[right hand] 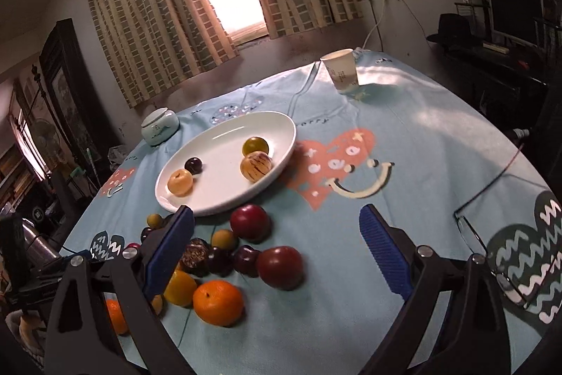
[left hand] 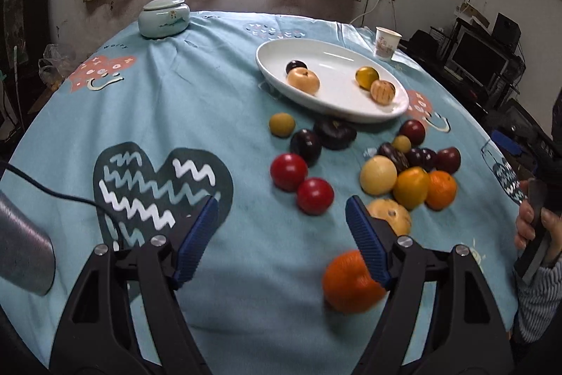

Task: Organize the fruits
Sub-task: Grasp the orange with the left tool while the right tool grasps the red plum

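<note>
1. The desk (left hand: 217, 115), under a light blue patterned cloth, carries everything.
2. A white oval plate (left hand: 337, 55) lies toward the far side and holds four fruits: a pale apple (left hand: 304, 80), a dark plum (left hand: 296, 65), a yellow-green fruit (left hand: 366, 77) and a striped tan fruit (left hand: 383, 92).
3. The left claw (left hand: 281, 217) stands wide with nothing between its blue pads; a blurred orange (left hand: 351, 283) lies on the cloth under its right finger.
4. The right claw (right hand: 277, 227) also stands wide and empty above the loose fruits.
5. Loose fruit sits on the cloth just in front of the plate: two red tomatoes (left hand: 302, 181), dark plums (left hand: 305, 144), oranges (right hand: 217, 303) and yellow fruits (left hand: 411, 187).
6. A lidded celadon jar (left hand: 163, 17) and a paper cup (left hand: 386, 43) stand near the far edge.
</note>
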A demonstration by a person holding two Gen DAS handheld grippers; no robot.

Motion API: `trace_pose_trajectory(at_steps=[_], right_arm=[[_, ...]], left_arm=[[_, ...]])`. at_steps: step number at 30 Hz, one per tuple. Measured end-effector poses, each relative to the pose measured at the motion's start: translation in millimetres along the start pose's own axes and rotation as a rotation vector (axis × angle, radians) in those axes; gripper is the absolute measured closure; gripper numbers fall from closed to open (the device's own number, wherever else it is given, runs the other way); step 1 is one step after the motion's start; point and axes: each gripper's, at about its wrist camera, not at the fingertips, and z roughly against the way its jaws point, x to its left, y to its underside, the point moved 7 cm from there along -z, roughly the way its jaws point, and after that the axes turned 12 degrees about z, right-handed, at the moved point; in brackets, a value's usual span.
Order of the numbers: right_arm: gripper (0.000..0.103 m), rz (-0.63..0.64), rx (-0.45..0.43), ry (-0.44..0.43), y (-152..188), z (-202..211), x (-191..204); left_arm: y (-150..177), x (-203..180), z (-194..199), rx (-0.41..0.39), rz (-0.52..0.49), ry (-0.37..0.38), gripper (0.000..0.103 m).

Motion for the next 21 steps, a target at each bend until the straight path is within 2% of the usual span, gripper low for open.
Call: trace_pose_trajectory(at_steps=[3, 6, 9, 12, 21], right_arm=[[0.008, -0.01, -0.027, -0.013, -1, 4, 0], [0.008, -0.008, -0.007, -0.022, 1, -1, 2], [0.008, -0.015, 0.002, -0.027, 3, -2, 0], [0.005, -0.031, 0.004, -0.022, 4, -2, -4], [0.005, -0.063, 0.03, -0.034, 6, -8, -9]], left_arm=[[18, -9, 13, 0.003, -0.023, 0.031, 0.023], [31, -20, 11, 0.028, -0.074, 0.015, 0.022], [38, -29, 6, 0.052, -0.088, 0.039, 0.022], [43, -32, 0, 0.061, -0.102, 0.026, 0.022], [51, -37, -12, 0.107, -0.119, 0.022, 0.029]])
